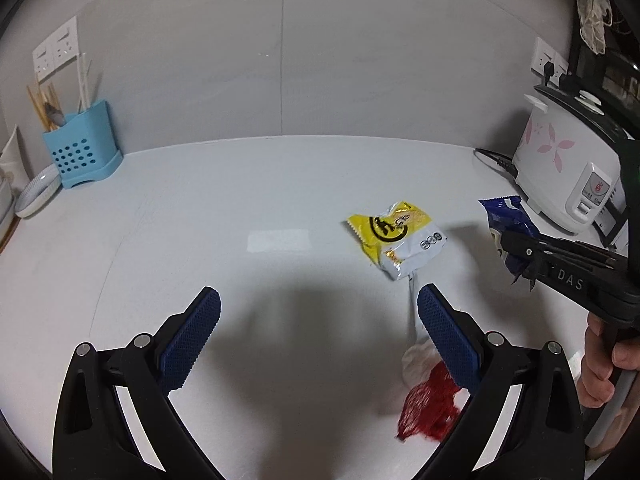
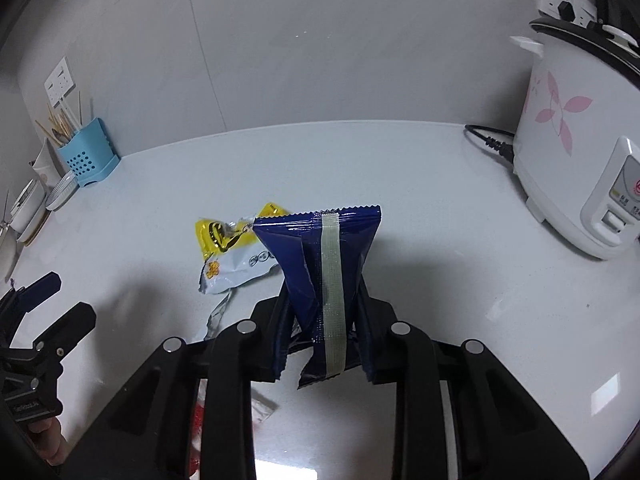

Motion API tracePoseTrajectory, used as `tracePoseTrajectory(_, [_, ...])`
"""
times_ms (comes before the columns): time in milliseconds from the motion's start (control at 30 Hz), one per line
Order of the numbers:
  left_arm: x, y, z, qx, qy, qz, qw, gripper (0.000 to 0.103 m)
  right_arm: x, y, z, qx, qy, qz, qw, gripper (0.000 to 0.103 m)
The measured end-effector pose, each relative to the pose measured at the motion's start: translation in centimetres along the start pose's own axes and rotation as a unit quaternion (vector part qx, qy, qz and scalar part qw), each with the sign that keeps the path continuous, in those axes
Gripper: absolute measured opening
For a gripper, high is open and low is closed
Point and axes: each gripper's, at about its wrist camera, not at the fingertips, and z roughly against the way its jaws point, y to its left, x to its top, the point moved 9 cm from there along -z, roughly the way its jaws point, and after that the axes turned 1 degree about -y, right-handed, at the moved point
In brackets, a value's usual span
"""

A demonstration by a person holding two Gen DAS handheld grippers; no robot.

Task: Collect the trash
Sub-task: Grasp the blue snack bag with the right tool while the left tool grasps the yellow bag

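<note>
"DAS" is printed in pale letters on the right claw [image 1: 516,248].

Counter [image 1: 200,208] centre open; rice cooker [image 1: 560,168] blocks right, utensil holder [image 1: 82,148] far left.

At the lower centre of the frame, the black right gripper [image 2: 323,312] pinches a dark blue plastic snack wrapper [image 2: 308,256] with a pale tape strip down its middle, held upright above the white countertop [image 2: 440,200]. Left of it a crumpled yellow and silver foil wrapper [image 2: 230,256] lies flat. The black left gripper [image 2: 52,300] shows at the left edge, jaws apart. A white flower-patterned rice cooker [image 2: 576,152] stands at right, a light blue perforated utensil holder [image 2: 88,158] at upper left.
</note>
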Motion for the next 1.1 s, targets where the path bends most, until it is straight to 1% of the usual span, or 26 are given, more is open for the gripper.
tracePoseTrajectory(133, [2.2, -2.2, -2.7, 0.0, 0.012, -0.011, 0.9999, 0.097, 1.2, -1.8, 0.0, -0.006, -0.008, -0.005, 1.0, 0.026])
tracePoseTrajectory(233, [3.4, -3.6, -5.0, -0.002, 0.023, -0.018, 0.9996, 0.097, 2.3, -2.9, -0.7, -0.008, -0.009, -0.011, 1.0, 0.026])
tracePoseTrajectory(400, [5.0, -5.0, -9.5, -0.002, 0.048, -0.015, 0.9988, 0.097, 3.9, -3.2, -3.7, 0.006, -0.001, -0.027, 1.0, 0.026])
tracePoseTrajectory(533, [4.7, -5.4, -12.5, -0.006, 0.071, -0.012, 0.9974, 0.096, 4.2, -3.5, -5.1, 0.012, 0.001, -0.03, 0.999, 0.026])
tracePoseTrajectory(567, [4.4, -5.3, -13.1, -0.001, 0.082, -0.013, 0.9966, 0.096, 4.1, -3.7, -5.2, 0.008, 0.002, -0.03, 1.0, 0.026])
tracePoseTrajectory(633, [4.3, -5.3, -13.7, -0.005, 0.087, -0.018, 0.9961, 0.096, 4.0, -4.0, -5.1, 0.004, 0.003, -0.03, 1.0, 0.026])
tracePoseTrajectory(700, [4.1, -4.7, -14.2, 0.008, 0.09, -0.005, 0.9959, 0.095, 3.9, -3.9, -4.9, 0.008, 0.0, -0.031, 0.999, 0.026])
tracePoseTrajectory(733, [4.0, -4.7, -14.5, 0.007, 0.093, 0.0, 0.9956, 0.095, 3.9, -3.6, -4.8, 0.005, -0.002, -0.023, 1.0, 0.026])
tracePoseTrajectory(833, [3.8, -4.9, -14.5, 0.004, 0.093, 0.0, 0.9957, 0.084, 3.8, -2.8, -4.8, -0.003, -0.009, -0.003, 1.0, 0.026])
tracePoseTrajectory(900, [3.5, -4.9, -14.6, 0.004, 0.1, 0.002, 0.995, 0.069, 3.7, -2.7, -4.9, -0.008, -0.008, 0.001, 1.0, 0.026])
tracePoseTrajectory(933, [3.2, -5.0, -14.8, -0.002, 0.108, 0.006, 0.9941, 0.066, 3.6, -2.8, -5.2, -0.011, -0.004, 0.0, 1.0, 0.026])
tracePoseTrajectory(1033, [3.1, -5.1, -14.8, -0.003, 0.109, 0.007, 0.994, 0.059, 3.5, -2.9, -5.6, -0.02, 0.0, 0.001, 1.0, 0.026])
tracePoseTrajectory(1067, [3.1, -5.1, -14.7, -0.005, 0.109, 0.008, 0.994, 0.051, 3.5, -2.9, -5.7, -0.021, 0.001, 0.002, 1.0, 0.026])
tracePoseTrajectory(1100, [3.1, -5.2, -14.7, -0.006, 0.11, 0.006, 0.9939, 0.048, 3.4, -2.9, -5.7, -0.021, 0.002, 0.003, 1.0, 0.026])
